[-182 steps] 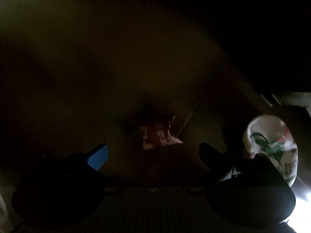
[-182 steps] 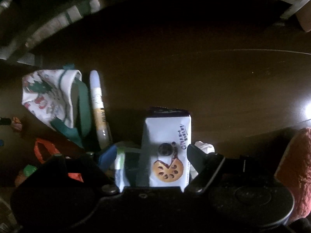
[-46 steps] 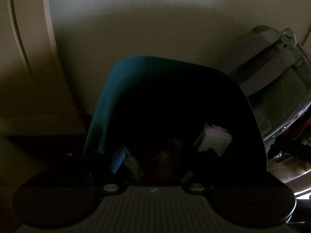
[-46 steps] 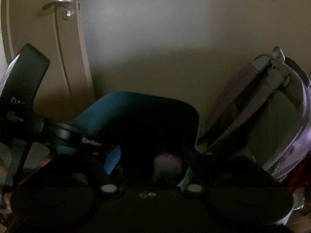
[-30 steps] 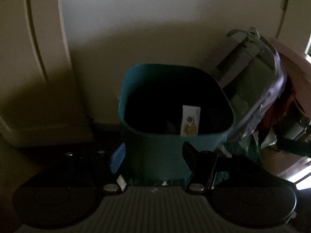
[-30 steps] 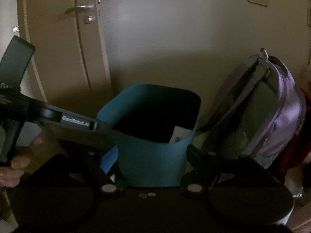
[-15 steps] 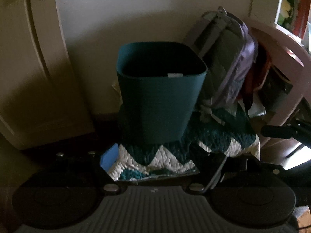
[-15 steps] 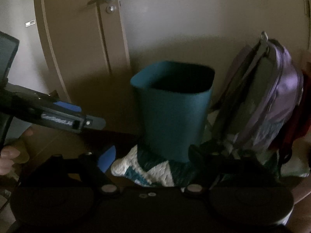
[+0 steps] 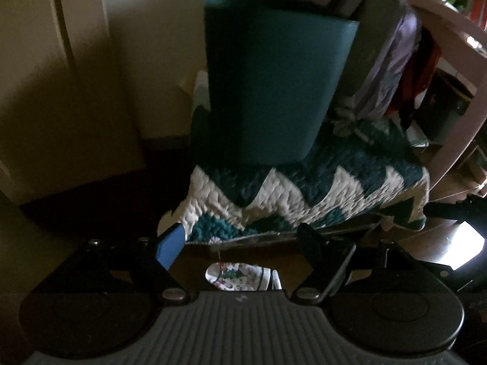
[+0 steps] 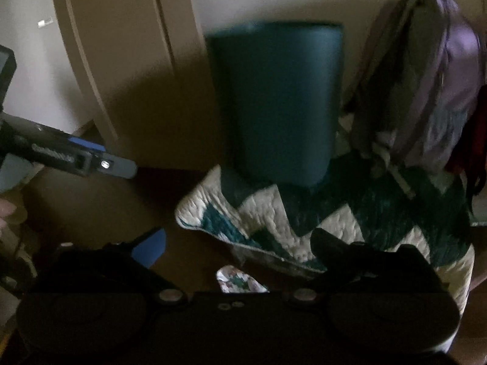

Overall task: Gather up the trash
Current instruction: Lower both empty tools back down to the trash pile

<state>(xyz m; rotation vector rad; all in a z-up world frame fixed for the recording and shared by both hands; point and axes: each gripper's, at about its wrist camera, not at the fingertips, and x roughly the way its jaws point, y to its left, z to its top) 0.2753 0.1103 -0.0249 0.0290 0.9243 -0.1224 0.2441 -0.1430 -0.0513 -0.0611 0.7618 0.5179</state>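
Both grippers dropped below teal bin point(image 9: 274, 85) rim, contents hidden.

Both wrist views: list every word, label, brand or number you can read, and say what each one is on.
No text can be read in either view.
Left gripper, seen in the right wrist view: a pale label strip on its side, too blurred to read.
Printed pouch: colourful pictures, no legible words.
Teal bin, quilt, backpack: no lettering visible.
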